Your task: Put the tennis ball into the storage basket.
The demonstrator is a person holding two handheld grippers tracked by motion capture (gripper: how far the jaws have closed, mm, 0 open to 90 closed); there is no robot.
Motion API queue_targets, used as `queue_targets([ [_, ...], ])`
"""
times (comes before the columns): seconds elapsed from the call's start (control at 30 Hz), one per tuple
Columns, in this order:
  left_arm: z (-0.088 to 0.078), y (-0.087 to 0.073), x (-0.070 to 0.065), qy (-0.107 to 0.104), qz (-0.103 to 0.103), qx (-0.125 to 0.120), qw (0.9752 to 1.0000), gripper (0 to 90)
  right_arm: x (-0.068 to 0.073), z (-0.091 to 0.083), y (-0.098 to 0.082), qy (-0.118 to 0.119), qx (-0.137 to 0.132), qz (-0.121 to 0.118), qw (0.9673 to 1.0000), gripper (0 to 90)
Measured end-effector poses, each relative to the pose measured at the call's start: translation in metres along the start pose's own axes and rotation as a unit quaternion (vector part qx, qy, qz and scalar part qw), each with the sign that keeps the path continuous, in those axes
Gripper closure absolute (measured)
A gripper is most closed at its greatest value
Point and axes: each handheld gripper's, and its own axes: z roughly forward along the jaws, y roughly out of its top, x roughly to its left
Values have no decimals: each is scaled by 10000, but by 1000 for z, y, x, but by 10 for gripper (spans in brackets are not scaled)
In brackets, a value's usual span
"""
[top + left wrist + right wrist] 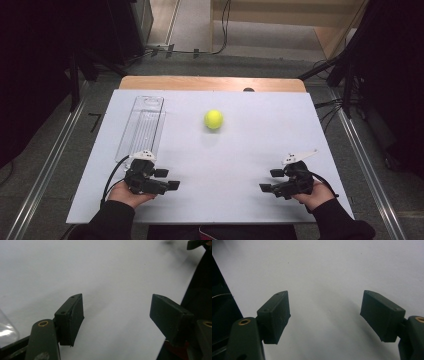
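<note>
A yellow-green tennis ball [213, 119] rests on the white board [240, 150], a little beyond its middle. A long clear plastic container [142, 127] lies flat at the board's left side. My left gripper [169, 179] sits near the front left, just in front of the container's near end, its jaws pointing right. In the left gripper view the gripper [116, 312] is open, with bare white board between the jaws. My right gripper [268, 180] rests near the front right, pointing left, and it is open [324, 312] over bare board too.
The board covers a wooden table whose far edge [210, 83] shows behind it. Dark stands and cables [345, 95] flank the table on the floor. A corner of the clear container [6, 330] shows at the lower left of the left gripper view.
</note>
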Motion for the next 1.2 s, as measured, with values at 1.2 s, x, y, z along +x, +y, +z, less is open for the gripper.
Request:
queue_targets([
  [1.2,18,27,-26,277,307,-332,9986,0,1,0,-1,-74,15,-28,10000,217],
])
